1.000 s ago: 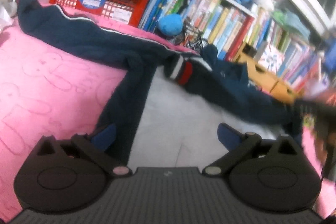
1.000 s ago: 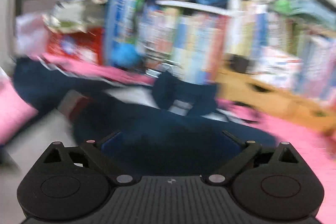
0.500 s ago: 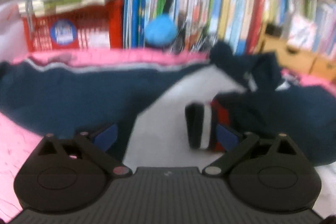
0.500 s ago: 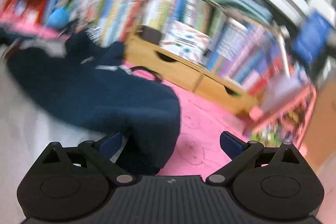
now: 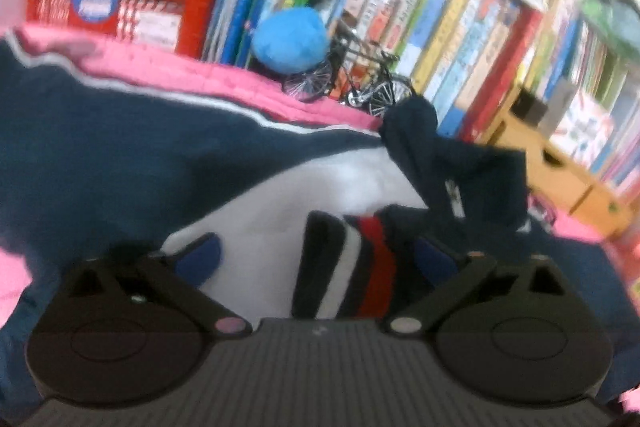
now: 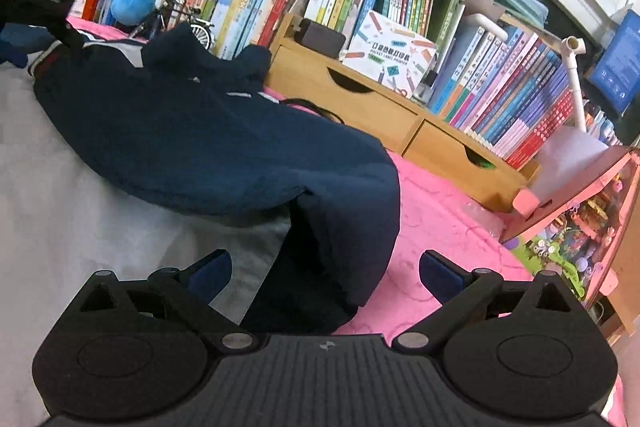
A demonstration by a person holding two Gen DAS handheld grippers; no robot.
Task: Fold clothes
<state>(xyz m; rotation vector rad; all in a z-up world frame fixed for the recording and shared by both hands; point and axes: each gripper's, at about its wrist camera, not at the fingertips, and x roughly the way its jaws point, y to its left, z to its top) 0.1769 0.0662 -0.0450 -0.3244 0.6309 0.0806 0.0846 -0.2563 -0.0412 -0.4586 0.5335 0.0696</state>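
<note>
Navy jacket (image 6: 208, 143) spread open, grey lining up; striped cuff (image 5: 344, 267) apparently folded onto lining.

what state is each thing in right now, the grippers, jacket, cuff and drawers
left gripper: open, striped cuff between its fingers
right gripper: open, over the jacket's edge
jacket: spread out, one sleeve folded across the grey lining
cuff: lying on the lining, not gripped
drawers: shut

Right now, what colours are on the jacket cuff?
Navy, white and red stripes on the cuff, clearest in the left wrist view.
</note>
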